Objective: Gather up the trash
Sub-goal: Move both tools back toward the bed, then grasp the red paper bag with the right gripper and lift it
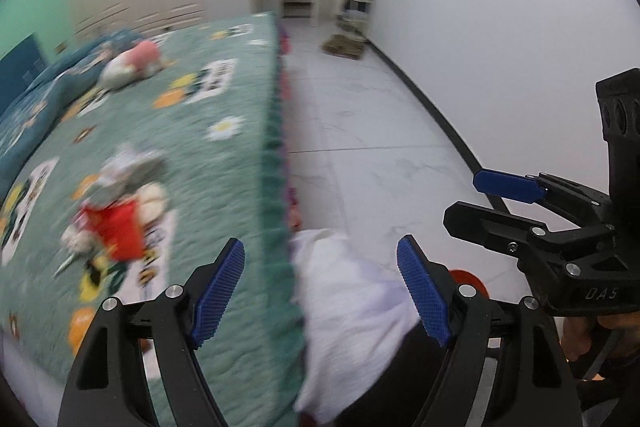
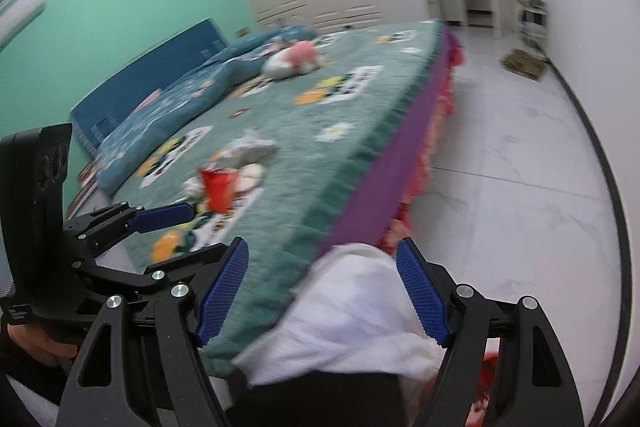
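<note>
A pile of trash lies on the green patterned bed cover (image 1: 224,187) (image 2: 320,163): a red cup (image 1: 118,231) (image 2: 218,189), pale crumpled wads and a grey-white wrapper (image 1: 128,167) (image 2: 250,149). At the bed's near edge a white bag-like sheet (image 1: 352,311) (image 2: 352,315) sits over something black. My left gripper (image 1: 320,247) (image 2: 208,229) is open with nothing between its pads. Beside it, my right gripper (image 2: 322,247) (image 1: 460,199) also stands open and holds nothing. Both hover short of the trash. The frames are blurred.
A pink and white plush toy (image 1: 132,63) (image 2: 292,61) and a blue quilt (image 2: 192,87) lie further up the bed. White tiled floor (image 1: 380,147) runs to the right, with flat cardboard (image 1: 344,45) and a white cart (image 1: 356,7) by the wall. Something red (image 1: 466,281) lies on the floor.
</note>
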`<state>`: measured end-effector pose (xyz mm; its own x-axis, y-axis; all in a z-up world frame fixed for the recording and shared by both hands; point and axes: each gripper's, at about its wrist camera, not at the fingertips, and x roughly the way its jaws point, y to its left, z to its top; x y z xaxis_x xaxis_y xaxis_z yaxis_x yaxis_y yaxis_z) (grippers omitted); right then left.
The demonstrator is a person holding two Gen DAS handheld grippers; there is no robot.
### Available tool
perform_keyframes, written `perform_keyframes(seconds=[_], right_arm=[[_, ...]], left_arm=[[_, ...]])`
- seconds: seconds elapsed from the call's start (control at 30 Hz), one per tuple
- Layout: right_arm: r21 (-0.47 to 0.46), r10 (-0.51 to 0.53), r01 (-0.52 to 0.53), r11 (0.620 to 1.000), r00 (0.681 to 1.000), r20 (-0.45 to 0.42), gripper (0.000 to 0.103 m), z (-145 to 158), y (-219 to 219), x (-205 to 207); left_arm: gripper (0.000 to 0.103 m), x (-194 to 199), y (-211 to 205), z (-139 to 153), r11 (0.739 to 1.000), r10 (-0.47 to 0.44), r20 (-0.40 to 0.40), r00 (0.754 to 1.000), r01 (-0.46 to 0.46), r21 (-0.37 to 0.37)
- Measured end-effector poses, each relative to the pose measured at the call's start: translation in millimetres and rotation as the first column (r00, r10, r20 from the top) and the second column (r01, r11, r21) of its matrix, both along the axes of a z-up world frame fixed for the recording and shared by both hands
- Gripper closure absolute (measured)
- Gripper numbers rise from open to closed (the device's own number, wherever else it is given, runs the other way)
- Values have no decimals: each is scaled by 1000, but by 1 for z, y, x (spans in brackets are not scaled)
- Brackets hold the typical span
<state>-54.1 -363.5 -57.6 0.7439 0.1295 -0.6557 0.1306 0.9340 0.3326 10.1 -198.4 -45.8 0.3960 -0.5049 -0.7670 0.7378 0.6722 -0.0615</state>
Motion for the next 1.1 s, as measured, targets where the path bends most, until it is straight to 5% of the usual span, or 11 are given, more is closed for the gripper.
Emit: perform_keyframes(seconds=[0.57,1.1], right_arm=[[-25,340,-340,940,940,-28,27,0,130,128],[-8,417,-420,908,903,-102,27,-26,165,224]], left_arm=[[24,70,136,1,941,337,-34,941,-338,-16],[24,150,165,-33,913,407,-115,906,-406,29]])
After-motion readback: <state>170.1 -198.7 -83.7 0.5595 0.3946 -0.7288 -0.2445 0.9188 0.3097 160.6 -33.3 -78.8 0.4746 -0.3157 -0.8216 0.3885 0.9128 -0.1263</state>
